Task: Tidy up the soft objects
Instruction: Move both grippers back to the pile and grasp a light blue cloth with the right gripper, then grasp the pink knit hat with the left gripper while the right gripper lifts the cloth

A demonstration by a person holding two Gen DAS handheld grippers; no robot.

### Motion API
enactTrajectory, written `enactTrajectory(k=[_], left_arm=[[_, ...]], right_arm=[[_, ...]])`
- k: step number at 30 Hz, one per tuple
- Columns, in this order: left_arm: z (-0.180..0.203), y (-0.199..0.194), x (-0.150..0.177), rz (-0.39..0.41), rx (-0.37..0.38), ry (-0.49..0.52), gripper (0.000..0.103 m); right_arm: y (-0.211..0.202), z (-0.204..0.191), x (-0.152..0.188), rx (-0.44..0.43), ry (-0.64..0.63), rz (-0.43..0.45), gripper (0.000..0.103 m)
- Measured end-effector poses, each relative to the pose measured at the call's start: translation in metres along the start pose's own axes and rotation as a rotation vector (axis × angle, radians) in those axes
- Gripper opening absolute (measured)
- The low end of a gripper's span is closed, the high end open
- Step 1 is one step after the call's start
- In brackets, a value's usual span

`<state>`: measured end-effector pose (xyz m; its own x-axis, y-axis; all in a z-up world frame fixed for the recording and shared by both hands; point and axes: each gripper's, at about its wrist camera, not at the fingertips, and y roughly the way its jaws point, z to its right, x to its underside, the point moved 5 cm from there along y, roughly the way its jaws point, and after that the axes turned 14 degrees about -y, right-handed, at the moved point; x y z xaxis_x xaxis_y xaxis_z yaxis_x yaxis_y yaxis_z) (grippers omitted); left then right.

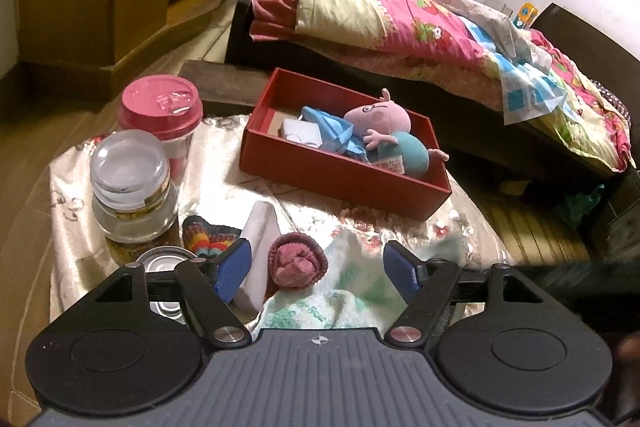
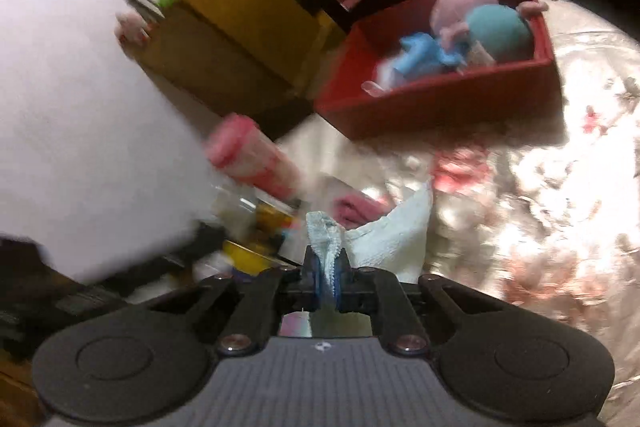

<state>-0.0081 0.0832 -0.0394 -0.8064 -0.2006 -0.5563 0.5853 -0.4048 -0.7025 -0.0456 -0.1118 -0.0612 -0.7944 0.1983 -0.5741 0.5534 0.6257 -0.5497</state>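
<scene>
Right wrist view: right claw (image 2: 326, 277) clenched on pale green-white terry towel (image 2: 394, 241). Left claw (image 1: 316, 269) released w/ rolled pink knit sock (image 1: 297, 264) betw. fingers, near red rectangular box (image 1: 340, 179).

Worktop (image 1: 224, 167) — round, draped in shiny floral cloth. Resting on it: red box (image 1: 340, 173) at far side; pink-lidded cup (image 1: 160, 111), glass jar (image 1: 132, 187), tin can (image 1: 164, 259) at left; striped knit item (image 1: 208, 237), white block (image 1: 258, 247), pink rolled sock (image 1: 298, 263), pale green towel (image 1: 344, 291) at near edge.

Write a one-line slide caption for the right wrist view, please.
Right hand-held gripper shut on a pale towel, red box with plush pig ahead.
</scene>
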Motion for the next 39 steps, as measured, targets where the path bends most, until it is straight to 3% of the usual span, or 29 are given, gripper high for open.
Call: enactTrajectory(k=[6,9,11,16,19,22,26,28,34,36,39], left_arm=[[0.0,0.014,0.007,-0.06,-0.005,-0.004,0.073],[0.001,0.029,0.01,-0.119,0.001,-0.03,0.073],[0.001,0.041,0.007,-0.13,-0.016,-0.045,0.072],[0.017,0.063,-0.001,-0.086,-0.13,0.067,0.068],[0.034,0.067,0.003,-0.131,-0.05,0.099,0.064],[0.044,0.069,0.01,-0.151,-0.015,0.13,0.067],[0.048,0.093,0.015,-0.188,-0.062,0.137,0.066],[0.048,0.107,0.019,-0.215,-0.093,0.131,0.066],[0.037,0.141,0.027,-0.255,-0.229,0.162,0.064],[0.03,0.146,0.025,-0.242,-0.284,0.17,0.063],[0.021,0.154,0.023,-0.269,-0.306,0.15,0.064]], right_arm=[[-0.073,-0.007,-0.043,-0.124,0.065,0.238,0.0],[-0.106,-0.008,-0.058,-0.148,0.062,0.335,0.0],[-0.115,-0.008,-0.062,-0.119,0.028,0.365,0.0],[-0.067,0.015,-0.041,-0.008,0.053,0.197,0.0],[-0.064,0.024,-0.037,0.05,0.031,0.172,0.0],[-0.098,0.035,-0.051,0.055,0.05,0.307,0.0],[-0.153,0.04,-0.062,0.072,0.037,0.495,0.0],[-0.152,0.043,-0.059,0.074,0.041,0.478,0.0],[-0.073,0.047,-0.029,0.001,0.097,0.177,0.0],[-0.06,0.044,-0.024,-0.012,0.08,0.132,0.0],[-0.05,0.041,-0.021,-0.031,0.06,0.11,0.0]])
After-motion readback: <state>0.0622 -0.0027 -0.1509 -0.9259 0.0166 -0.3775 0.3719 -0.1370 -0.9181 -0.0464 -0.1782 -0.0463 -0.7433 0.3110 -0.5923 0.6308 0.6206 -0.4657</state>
